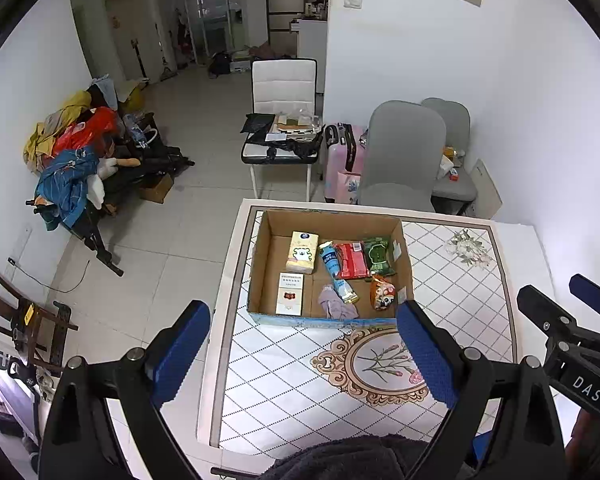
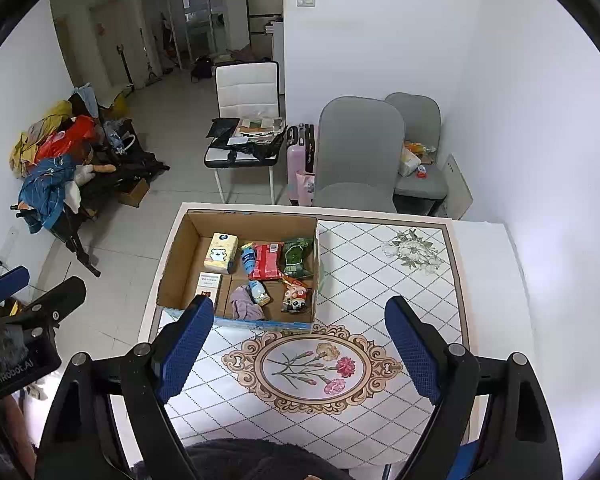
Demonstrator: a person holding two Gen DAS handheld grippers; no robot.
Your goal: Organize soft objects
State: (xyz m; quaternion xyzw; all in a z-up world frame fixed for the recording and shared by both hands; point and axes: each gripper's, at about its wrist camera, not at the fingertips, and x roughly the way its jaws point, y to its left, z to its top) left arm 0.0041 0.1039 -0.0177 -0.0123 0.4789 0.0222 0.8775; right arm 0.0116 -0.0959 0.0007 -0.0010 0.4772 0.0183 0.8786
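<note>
A cardboard box [image 1: 260, 264] [image 2: 180, 256] stands on the table's far left part. It holds a yellow tissue pack [image 1: 302, 252] [image 2: 220, 253], a white carton [image 1: 290, 294], a blue tube [image 1: 336, 272], a red pack [image 1: 352, 260] [image 2: 266, 261], a green pack [image 1: 378, 255] [image 2: 297, 256], an orange snack bag [image 1: 382, 292] [image 2: 296, 298] and a crumpled purple cloth [image 1: 336, 304] [image 2: 245, 302]. My left gripper [image 1: 304, 354] is open and empty, held above the table in front of the box. My right gripper [image 2: 300, 354] is open and empty over the flower medallion.
The table [image 1: 460, 288] [image 2: 400, 280] has a diamond-pattern cloth with a flower medallion [image 2: 312, 368]. Two grey chairs [image 2: 356, 152] and a pink suitcase [image 2: 300, 148] stand behind it. A white chair [image 2: 246, 120] holds papers. Clothes pile [image 1: 72, 152] lies on the left.
</note>
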